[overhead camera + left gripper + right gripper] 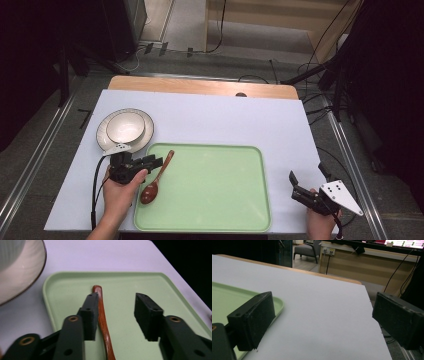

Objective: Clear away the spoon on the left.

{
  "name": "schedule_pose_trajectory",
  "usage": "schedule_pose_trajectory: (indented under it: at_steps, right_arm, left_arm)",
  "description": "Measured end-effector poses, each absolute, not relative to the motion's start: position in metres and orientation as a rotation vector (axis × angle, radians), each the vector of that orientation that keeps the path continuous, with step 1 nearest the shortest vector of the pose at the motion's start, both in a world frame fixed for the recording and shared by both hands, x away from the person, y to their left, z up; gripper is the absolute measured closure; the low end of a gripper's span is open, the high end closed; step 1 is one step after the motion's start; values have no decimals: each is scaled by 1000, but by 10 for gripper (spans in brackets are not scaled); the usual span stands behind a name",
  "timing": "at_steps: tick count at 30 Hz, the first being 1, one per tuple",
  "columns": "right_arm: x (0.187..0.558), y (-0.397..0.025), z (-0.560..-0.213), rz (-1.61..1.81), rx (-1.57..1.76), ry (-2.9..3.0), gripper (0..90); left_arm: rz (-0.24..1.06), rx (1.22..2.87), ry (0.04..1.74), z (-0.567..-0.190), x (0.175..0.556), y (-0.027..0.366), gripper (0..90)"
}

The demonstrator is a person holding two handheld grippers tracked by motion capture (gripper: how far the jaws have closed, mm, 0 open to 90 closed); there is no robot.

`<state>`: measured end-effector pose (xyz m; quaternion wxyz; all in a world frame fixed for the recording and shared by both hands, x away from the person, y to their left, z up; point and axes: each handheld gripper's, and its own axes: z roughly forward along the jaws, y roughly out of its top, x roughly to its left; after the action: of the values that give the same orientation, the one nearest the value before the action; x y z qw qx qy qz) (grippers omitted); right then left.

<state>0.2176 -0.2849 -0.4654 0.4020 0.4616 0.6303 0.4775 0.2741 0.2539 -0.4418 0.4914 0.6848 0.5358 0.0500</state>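
You are positioning the left gripper (116, 315), jaws open, over the brown wooden spoon (103, 320); next, centre and close.

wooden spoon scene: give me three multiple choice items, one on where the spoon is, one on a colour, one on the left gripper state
1. Where does the brown wooden spoon lie?
A. in the white bowl
B. on the pale green plastic tray
C. on the bare white table cover

2. What colour is the tray?
A. pale green
B. red
C. black

3. How does the left gripper stand?
A. shut on the spoon
B. shut on nothing
C. open, jaws either side of the spoon handle

Answers: 1 B, the high view shows the spoon at the tray's left end. 2 A, the tray is pale green in all the views. 3 C, the left gripper view shows a wide gap between the jaws, with the handle beside the left jaw.
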Motion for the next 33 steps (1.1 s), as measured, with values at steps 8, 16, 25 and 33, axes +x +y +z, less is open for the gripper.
schedule_pose_trajectory:
  at_steps: [8,16,25,33]
  right_arm:
    - [217,-286,-465,1208,1167,1591,51]
    - [217,-286,-465,1206,1165,1594,51]
    - [217,-286,-466,1206,1171,1593,51]
    - [217,-285,-465,1206,1167,1596,51]
  left_arm:
    - [267,1648,1225,-431,267,262,352]
    - [306,1609,1167,-425,259,275,254]
    - [344,1623,1084,-420,244,292,65]
    - [370,1641,1091,-421,232,310,38]
